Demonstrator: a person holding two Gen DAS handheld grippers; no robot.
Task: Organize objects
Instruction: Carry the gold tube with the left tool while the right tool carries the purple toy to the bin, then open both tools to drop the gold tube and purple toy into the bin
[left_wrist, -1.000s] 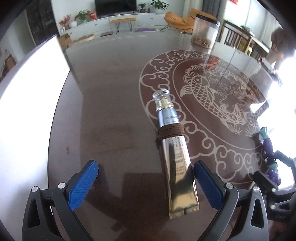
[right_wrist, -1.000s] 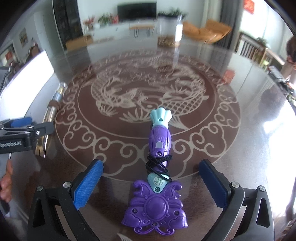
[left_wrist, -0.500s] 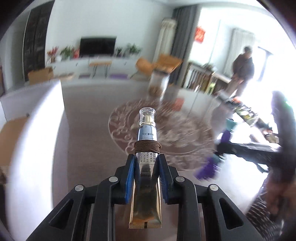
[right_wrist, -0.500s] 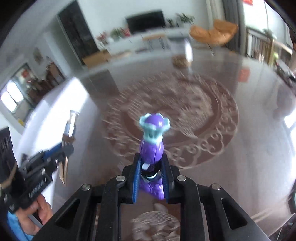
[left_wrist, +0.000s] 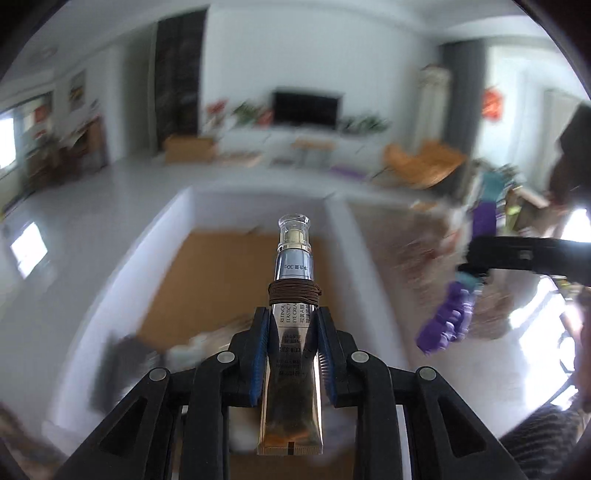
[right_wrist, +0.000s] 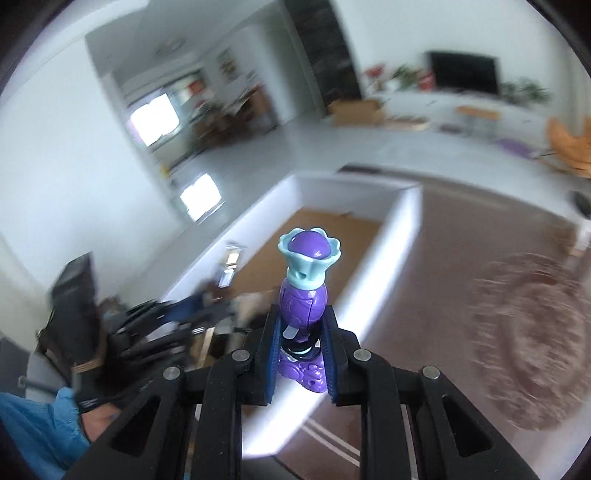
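Starting at the left: left gripper (left_wrist: 291, 354) clamping a gold cream tube (left_wrist: 291, 369) by its flat body, blue pads pressed on both sides just below the brown hair tie (left_wrist: 294, 293) wound round the shoulder. Hanging in the air above the white box (left_wrist: 343, 236), clear cap pointing away over the box's brown cardboard floor. Looking light and soft-walled, so likely denting under a hard squeeze; foil skin probably slick, hence gripping near the stiffer shoulder rather than the crimped tail seeming the safer hold.

Moving right of the white box (right_wrist: 402, 236): right gripper (right_wrist: 299, 354) pinching a purple toy wand (right_wrist: 303, 295) at its narrow waist, jaws closed on it where a dark cord is looped, teal flower tip pointing forward, winged base hanging below the pads. Hovering over the near wall of the box, brown patterned table (right_wrist: 461, 266) lying to the box's right. Appearing to be rigid, light plastic, with thin flourishes perhaps snapping if knocked; waist giving the surest purchase.

Judging both items to be heading into the box, releasing low rather than dropping.
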